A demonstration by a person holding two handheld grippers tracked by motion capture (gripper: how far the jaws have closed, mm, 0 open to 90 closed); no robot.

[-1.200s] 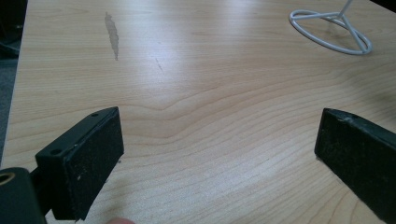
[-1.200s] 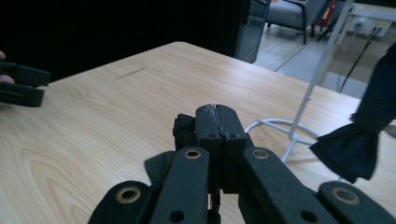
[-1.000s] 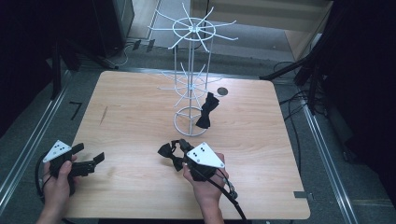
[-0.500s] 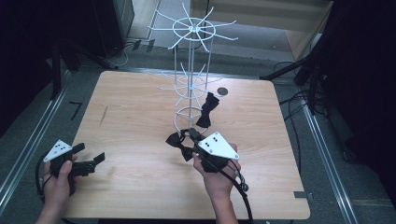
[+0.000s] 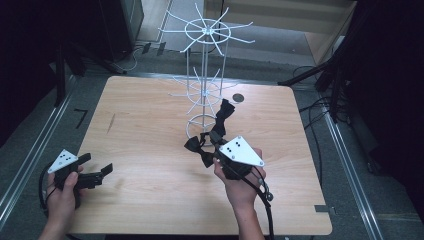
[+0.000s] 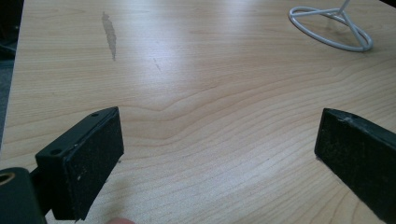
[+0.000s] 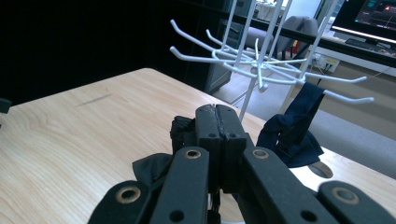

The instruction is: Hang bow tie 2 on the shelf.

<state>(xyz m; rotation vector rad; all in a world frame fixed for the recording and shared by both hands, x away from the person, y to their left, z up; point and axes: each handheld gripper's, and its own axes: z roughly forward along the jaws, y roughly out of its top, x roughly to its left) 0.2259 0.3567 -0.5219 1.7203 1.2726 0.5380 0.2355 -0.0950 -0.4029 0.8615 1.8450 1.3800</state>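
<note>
Bow tie [image 5: 199, 149] carried closer to wire rack [image 5: 204, 95], pinched in closed right tool [image 5: 218, 150], just above counter [image 5: 150, 135]; hanging likely next; left tool [image 5: 97, 175] wide open, empty

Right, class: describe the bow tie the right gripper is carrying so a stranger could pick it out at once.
Start at the white wire rack on the wooden table. Just in front of its ring base, the right gripper is shut on a black bow tie. The other bow tie hangs from a rack hook, while this one is clamped in the jaws.
</note>
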